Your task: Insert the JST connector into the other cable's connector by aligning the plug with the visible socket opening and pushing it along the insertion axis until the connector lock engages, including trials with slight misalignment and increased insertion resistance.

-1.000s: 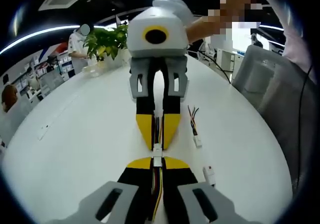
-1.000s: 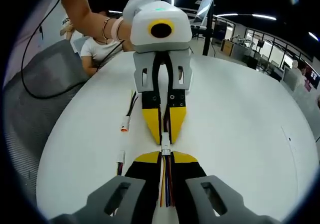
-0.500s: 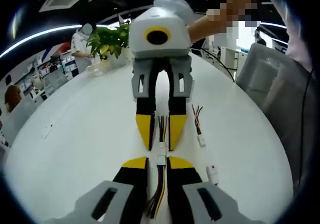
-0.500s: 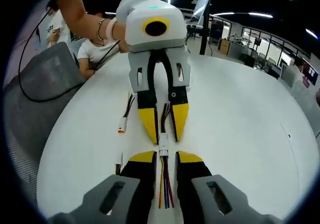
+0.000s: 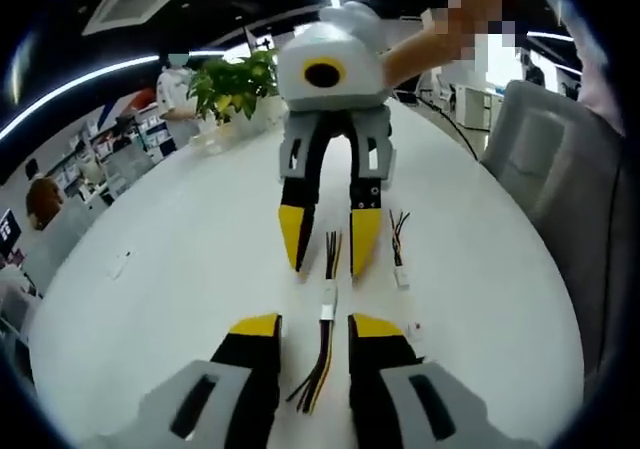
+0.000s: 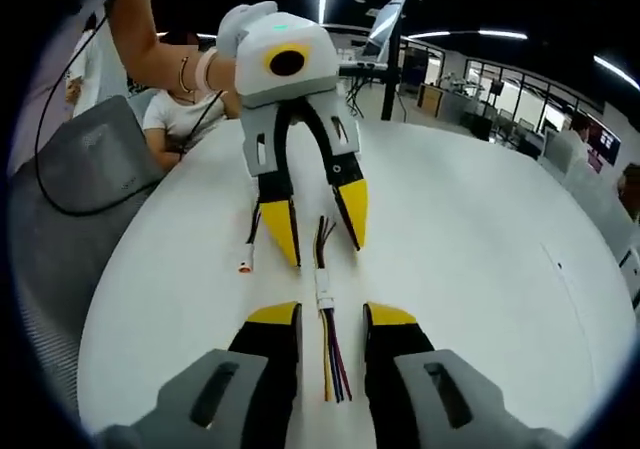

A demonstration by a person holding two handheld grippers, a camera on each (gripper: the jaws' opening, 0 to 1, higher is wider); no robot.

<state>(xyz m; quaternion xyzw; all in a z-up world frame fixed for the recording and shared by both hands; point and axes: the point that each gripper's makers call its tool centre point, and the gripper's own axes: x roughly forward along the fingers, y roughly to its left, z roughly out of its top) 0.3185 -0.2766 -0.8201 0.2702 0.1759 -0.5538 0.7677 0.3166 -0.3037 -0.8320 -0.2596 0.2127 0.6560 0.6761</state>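
The two cables lie joined on the white table, their white JST connector pair mated end to end. Coloured wires fan out from it toward each gripper. My left gripper is open, its yellow tips standing either side of the near wires without touching them. My right gripper faces it from across the table, also open, straddling the far wires. In the right gripper view the same connector pair lies just ahead of my open right gripper, and the left gripper hovers open beyond it.
A spare cable with a white plug and a small white connector lie right of the joint. Another cable with an orange-tipped plug rests nearby. A potted plant stands at the table's far end; grey chairs flank it.
Both grippers were shut on the cables with the connectors pressed together. Both have opened and drawn back apart, leaving the joined connector lying on the table.
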